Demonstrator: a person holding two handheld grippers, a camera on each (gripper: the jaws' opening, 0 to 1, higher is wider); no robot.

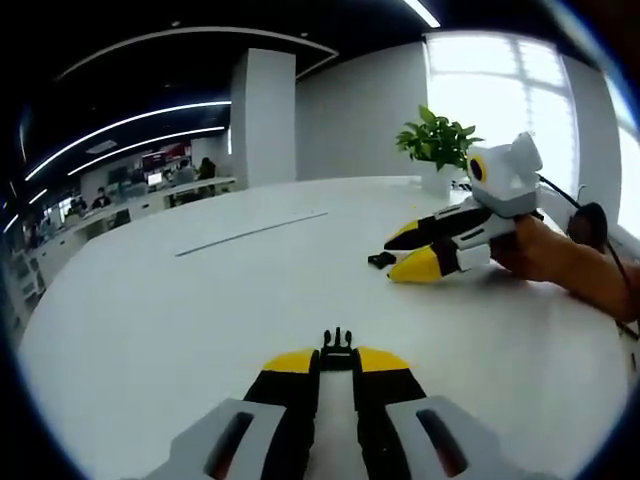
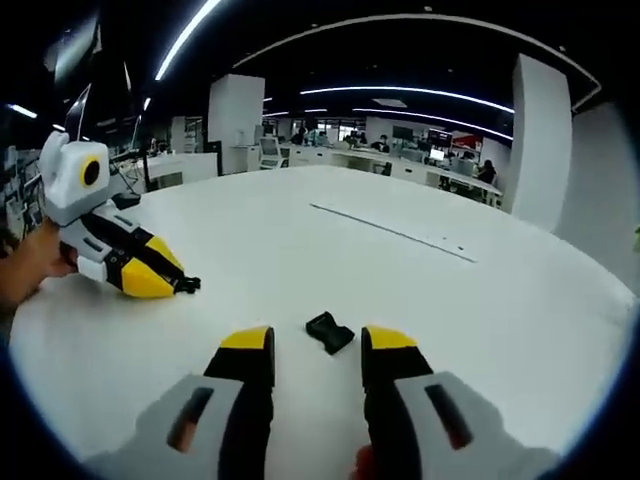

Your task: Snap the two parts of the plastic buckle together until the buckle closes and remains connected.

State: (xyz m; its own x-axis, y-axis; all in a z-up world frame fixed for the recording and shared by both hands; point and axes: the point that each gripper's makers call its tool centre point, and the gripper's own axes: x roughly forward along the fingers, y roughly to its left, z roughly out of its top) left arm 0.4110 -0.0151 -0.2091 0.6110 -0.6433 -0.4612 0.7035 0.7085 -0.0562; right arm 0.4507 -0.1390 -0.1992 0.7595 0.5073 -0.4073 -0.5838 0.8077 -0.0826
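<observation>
The pronged black buckle part (image 1: 338,345) sticks out between the yellow tips of my left gripper (image 1: 338,362), which is shut on it, low over the white table (image 1: 200,320). In the right gripper view the left gripper (image 2: 170,280) comes in from the left with that part (image 2: 188,285) at its tip. The other black buckle part (image 2: 330,332) lies flat on the table, just ahead of and between the spread jaws of my right gripper (image 2: 320,342), which is open. In the left gripper view this part (image 1: 381,260) rests by the right gripper (image 1: 408,250).
A potted green plant (image 1: 437,140) stands at the table's far edge behind the right gripper. A person's hand (image 1: 560,260) holds that gripper, with a black cable beside it. A thin seam (image 2: 390,230) crosses the tabletop. Office desks lie beyond the table.
</observation>
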